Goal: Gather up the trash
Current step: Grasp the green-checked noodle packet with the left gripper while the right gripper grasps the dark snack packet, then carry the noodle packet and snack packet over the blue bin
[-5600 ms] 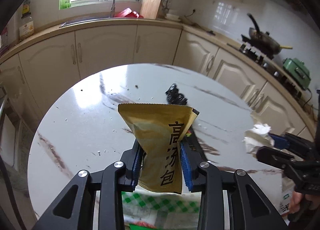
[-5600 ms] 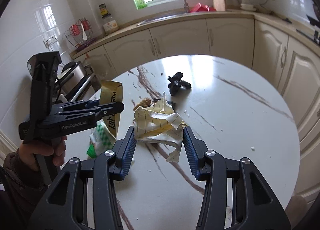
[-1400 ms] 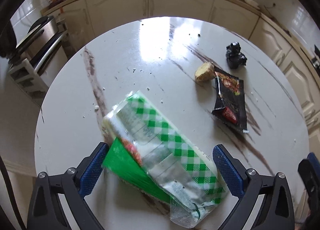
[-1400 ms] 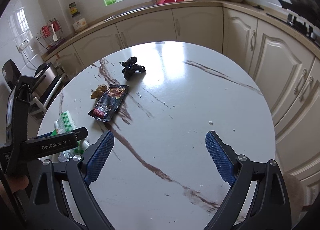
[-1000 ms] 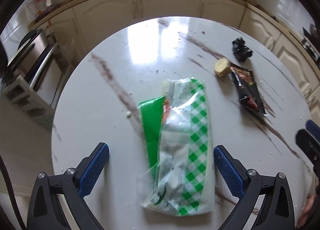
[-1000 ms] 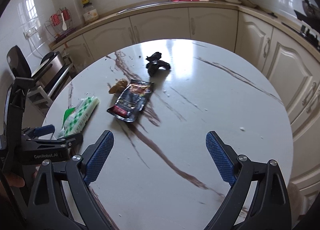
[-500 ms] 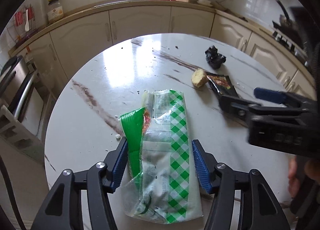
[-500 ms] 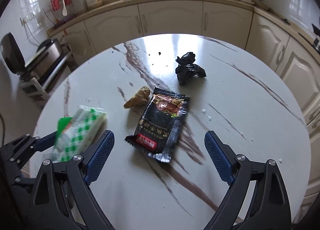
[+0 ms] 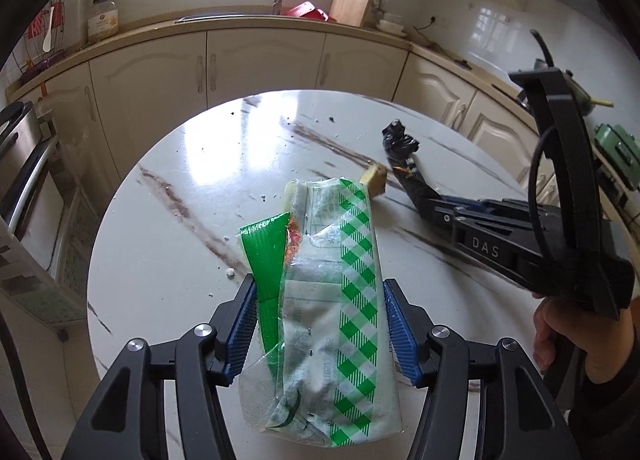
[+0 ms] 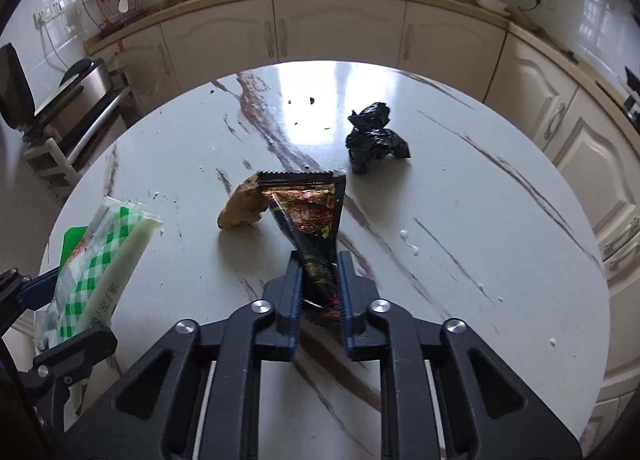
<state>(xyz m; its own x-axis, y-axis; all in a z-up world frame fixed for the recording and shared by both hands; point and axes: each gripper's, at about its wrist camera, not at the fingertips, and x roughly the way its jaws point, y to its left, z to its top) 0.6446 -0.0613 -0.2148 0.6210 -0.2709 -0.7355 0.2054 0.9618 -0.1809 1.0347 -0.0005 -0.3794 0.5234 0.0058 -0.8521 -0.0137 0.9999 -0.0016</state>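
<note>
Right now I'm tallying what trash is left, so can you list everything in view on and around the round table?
Green-checked clear plastic wrapper: one, green, white and clear, near table edge, between the left pads.
Black foil sachet: one, black with red print, mid-table, pinched at its near end.
Tan crumpled lump: one, brownish, just left of the sachet.
Crumpled black plastic bag: one, black, beyond the sachet.
Round marble table: one, white with brown veins.
Cream kitchen cabinets: a row behind the table.
Left gripper: black with blue pads, shut on the wrapper.
Right gripper: same, just closed on the sachet.
</note>
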